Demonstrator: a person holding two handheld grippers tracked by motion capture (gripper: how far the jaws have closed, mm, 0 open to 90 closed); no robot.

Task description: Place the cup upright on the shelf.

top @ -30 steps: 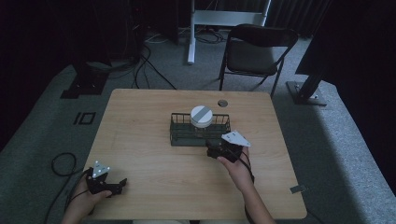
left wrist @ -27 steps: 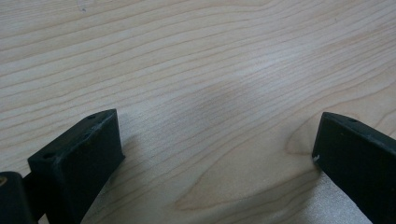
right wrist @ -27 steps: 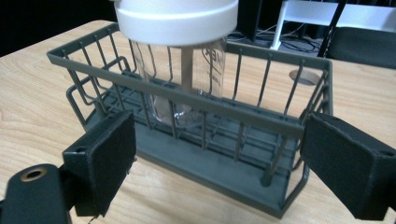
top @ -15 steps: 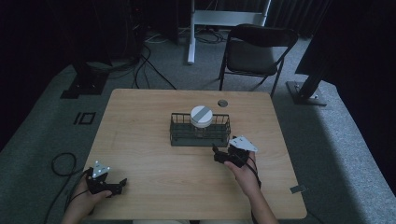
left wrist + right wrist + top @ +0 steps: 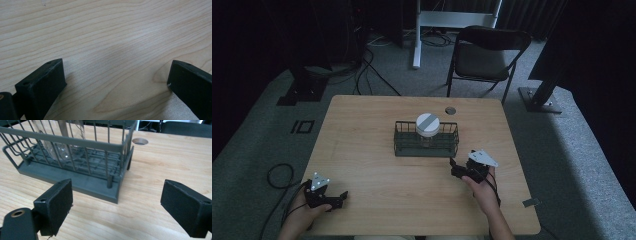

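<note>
Right gripper (image 5: 455,168) drawn back from wire basket (image 5: 426,148), jaws spread, empty; clear jar (image 5: 427,125), white lid.

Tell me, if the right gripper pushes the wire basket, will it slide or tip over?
The wire basket probably slides: its flat base sits low and wide on the smooth table. The tall clear jar inside looks top-heavy, so it may wobble against the bars.
</note>
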